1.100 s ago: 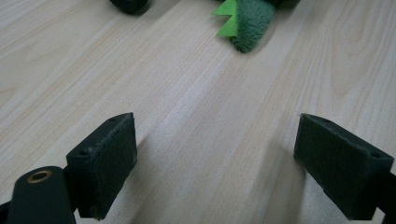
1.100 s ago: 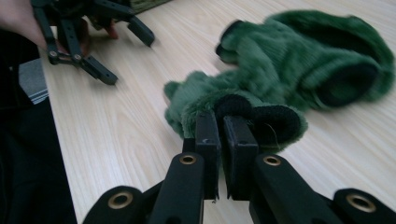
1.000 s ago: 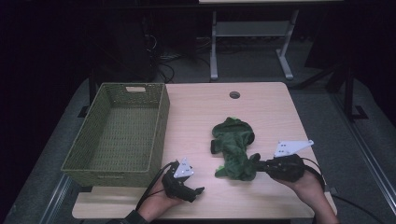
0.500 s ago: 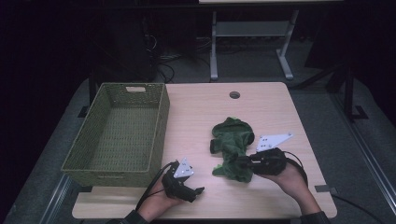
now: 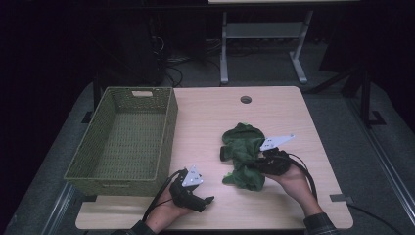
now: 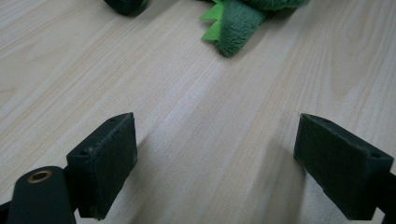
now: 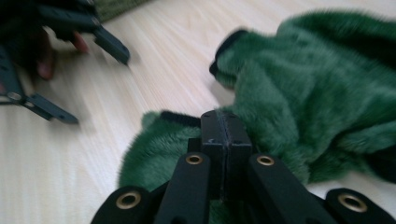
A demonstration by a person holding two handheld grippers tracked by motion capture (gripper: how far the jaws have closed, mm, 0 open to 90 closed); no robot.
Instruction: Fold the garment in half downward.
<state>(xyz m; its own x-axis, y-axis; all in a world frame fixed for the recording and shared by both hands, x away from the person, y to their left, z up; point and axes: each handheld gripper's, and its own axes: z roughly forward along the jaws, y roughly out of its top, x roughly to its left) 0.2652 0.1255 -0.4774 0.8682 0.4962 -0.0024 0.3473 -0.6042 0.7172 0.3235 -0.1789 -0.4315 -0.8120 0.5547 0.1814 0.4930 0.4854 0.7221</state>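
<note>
High view shows us a pale wooden table (image 5: 205, 122) with a green woven basket (image 5: 169, 132) standing on its left part, and a green plush toy (image 5: 242, 152) lying right of the middle, well apart from the basket. Our right gripper (image 5: 259, 164) lies against the toy's right side, near its lower end, with our right hand (image 5: 288, 178) behind it and its cable looping back toward the wrist. In the right gripper view, we see the two black jaws pressed flat together, pad against pad, with the green fur (image 7: 317, 93) bunched all around and under them; they have just been closing. We cannot tell whether any fur is pinched in the seam between the pads, which looks tight with nothing visible in it. Our left gripper (image 5: 208, 199) rests low at the table's front edge, just before the basket's near right corner, held in our left hand (image 5: 166, 213). In the left gripper view, its jaws stand wide apart over bare wood, with nothing between them, and a tip of the toy (image 6: 233, 28) lies farther off at the top.
</note>
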